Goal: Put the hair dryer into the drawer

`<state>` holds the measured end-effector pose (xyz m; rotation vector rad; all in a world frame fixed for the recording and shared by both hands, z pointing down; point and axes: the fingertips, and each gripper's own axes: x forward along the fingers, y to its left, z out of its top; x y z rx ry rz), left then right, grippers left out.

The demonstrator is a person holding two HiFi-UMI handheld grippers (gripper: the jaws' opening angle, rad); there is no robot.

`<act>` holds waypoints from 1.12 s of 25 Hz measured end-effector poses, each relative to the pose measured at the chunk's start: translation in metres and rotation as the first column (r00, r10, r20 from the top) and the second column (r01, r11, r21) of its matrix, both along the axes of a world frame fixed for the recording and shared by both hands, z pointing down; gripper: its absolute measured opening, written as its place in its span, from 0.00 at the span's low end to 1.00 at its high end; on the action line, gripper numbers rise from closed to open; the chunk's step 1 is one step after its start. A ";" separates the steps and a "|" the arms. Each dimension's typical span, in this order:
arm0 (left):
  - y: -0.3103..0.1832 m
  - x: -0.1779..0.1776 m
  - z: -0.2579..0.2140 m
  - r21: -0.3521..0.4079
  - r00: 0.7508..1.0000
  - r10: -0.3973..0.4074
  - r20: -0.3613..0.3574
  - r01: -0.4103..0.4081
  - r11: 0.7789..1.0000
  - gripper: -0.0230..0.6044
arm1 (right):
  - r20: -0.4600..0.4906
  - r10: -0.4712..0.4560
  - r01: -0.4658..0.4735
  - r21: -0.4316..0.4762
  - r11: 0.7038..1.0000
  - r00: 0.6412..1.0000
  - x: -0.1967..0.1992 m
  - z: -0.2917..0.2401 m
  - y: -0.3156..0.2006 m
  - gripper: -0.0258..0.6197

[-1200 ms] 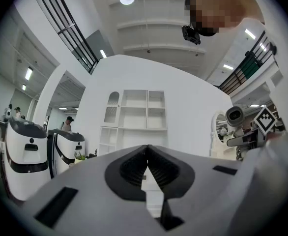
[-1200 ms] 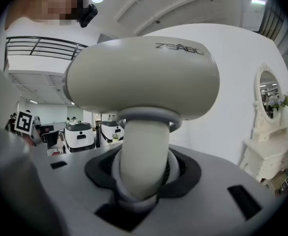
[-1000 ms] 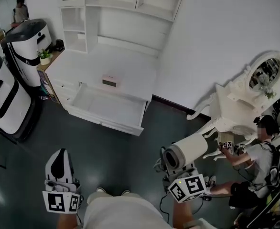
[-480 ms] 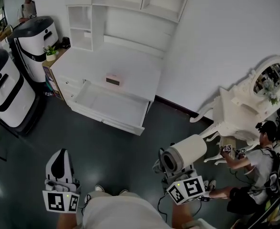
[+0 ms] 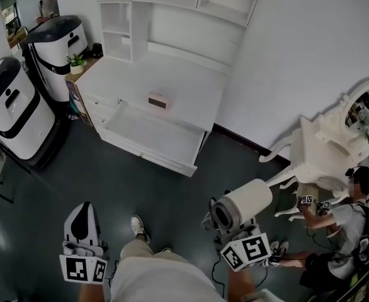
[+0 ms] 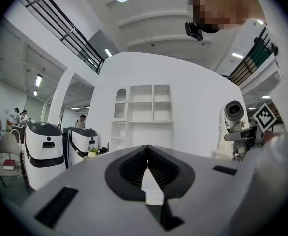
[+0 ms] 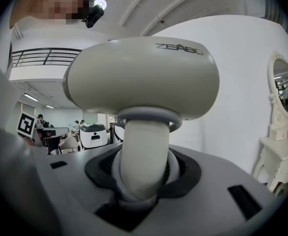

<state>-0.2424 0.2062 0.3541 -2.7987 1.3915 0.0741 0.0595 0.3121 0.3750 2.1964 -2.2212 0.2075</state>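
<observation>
**Status: hair dryer gripped, drawer open**

Right gripper (image 7: 143, 181) is clamped on the hair dryer (image 7: 141, 80). Its jaws press both sides of the cream handle, and the barrel sits crosswise above them. Left gripper (image 6: 146, 154) carries nothing, and its jaws are brought together. In the head view, both grippers are over the dark floor (image 5: 172, 194), on either side of the person's legs (image 5: 153, 275). The drawer (image 5: 148, 160) of the white desk (image 5: 172, 74) stands pulled out, well apart from the hair dryer. A small pink box (image 5: 157, 100) rests on the desk top just behind the drawer.
</observation>
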 end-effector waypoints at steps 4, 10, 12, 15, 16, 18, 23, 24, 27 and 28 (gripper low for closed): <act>-0.021 0.016 0.009 -0.016 1.000 0.026 -0.008 -0.026 1.000 0.06 | -0.011 -0.006 0.005 -0.017 1.000 1.000 0.005 0.004 -0.019 0.34; -0.079 0.055 0.014 -0.024 0.994 0.103 -0.032 -0.104 0.994 0.06 | -0.057 0.021 -0.023 -0.039 0.999 0.998 0.021 0.001 -0.065 0.34; -0.109 0.065 0.012 -0.019 0.992 0.120 -0.033 -0.121 0.992 0.06 | -0.059 0.042 -0.044 -0.040 0.998 0.997 0.030 -0.002 -0.090 0.34; -0.158 0.073 0.012 -0.032 0.991 0.131 -0.032 -0.132 0.991 0.06 | -0.059 0.057 -0.061 -0.060 0.996 0.997 0.037 -0.002 -0.133 0.34; -0.175 0.074 0.013 -0.037 0.990 0.135 -0.031 -0.136 0.990 0.06 | -0.061 0.059 -0.063 -0.066 0.996 0.996 0.037 -0.001 -0.148 0.34; -0.208 0.078 0.014 -0.045 0.988 0.148 -0.034 -0.149 0.988 0.06 | -0.067 0.065 -0.070 -0.074 0.995 0.996 0.035 -0.001 -0.177 0.34; -0.274 0.093 0.015 -0.048 0.975 0.219 -0.044 -0.221 0.974 0.06 | -0.074 0.097 -0.105 -0.102 0.989 0.992 0.031 -0.003 -0.232 0.34; -0.285 0.096 0.016 -0.048 0.972 0.231 -0.046 -0.233 0.971 0.06 | -0.077 0.107 -0.115 -0.107 0.988 0.991 0.031 -0.002 -0.238 0.34; -0.312 0.108 0.018 -0.046 0.965 0.259 -0.049 -0.261 0.964 0.06 | -0.077 0.130 -0.139 -0.118 0.983 0.988 0.035 0.003 -0.254 0.34; -0.318 0.112 0.018 -0.045 0.962 0.267 -0.050 -0.269 0.962 0.06 | -0.076 0.136 -0.144 -0.127 0.981 0.988 0.037 0.005 -0.258 0.34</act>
